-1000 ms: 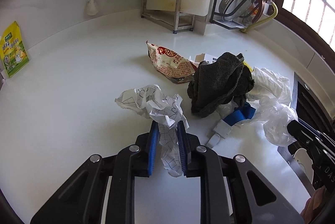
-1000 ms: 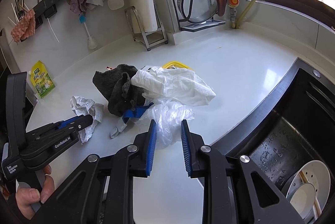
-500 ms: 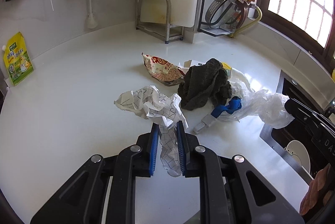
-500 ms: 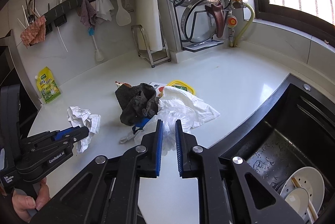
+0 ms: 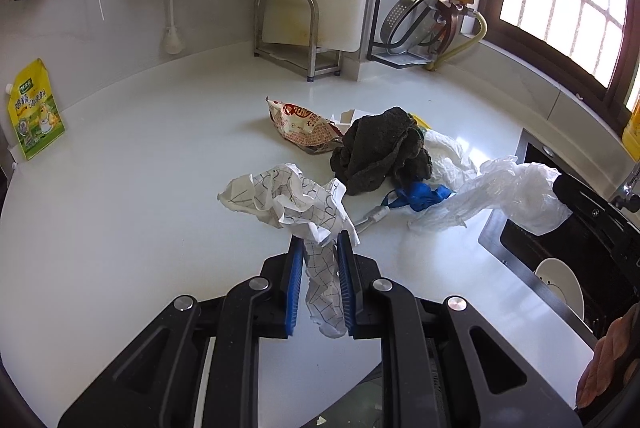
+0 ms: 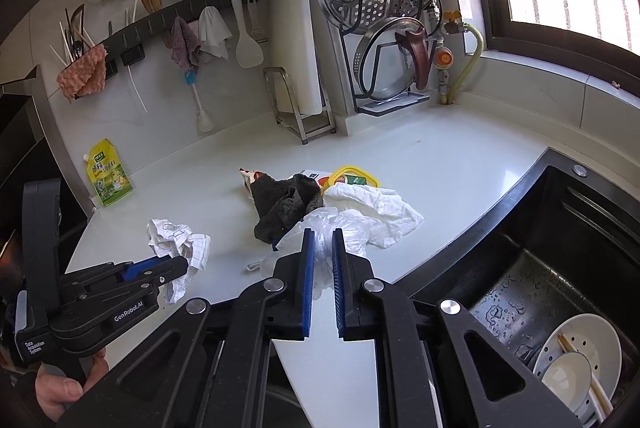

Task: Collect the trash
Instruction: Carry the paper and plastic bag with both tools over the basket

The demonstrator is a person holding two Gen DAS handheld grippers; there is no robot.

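Left gripper point(image 5: 319, 248) jaws pinch crumpled white grid-printed paper point(image 5: 288, 198); right gripper point(image 6: 321, 240) jaws squeeze thin, wrinkled clear plastic bag point(image 6: 340, 228) w/ glossy folds.

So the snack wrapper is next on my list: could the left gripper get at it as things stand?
Probably not yet: the left gripper is shut on the crumpled paper. The path to the snack wrapper looks clear, though.
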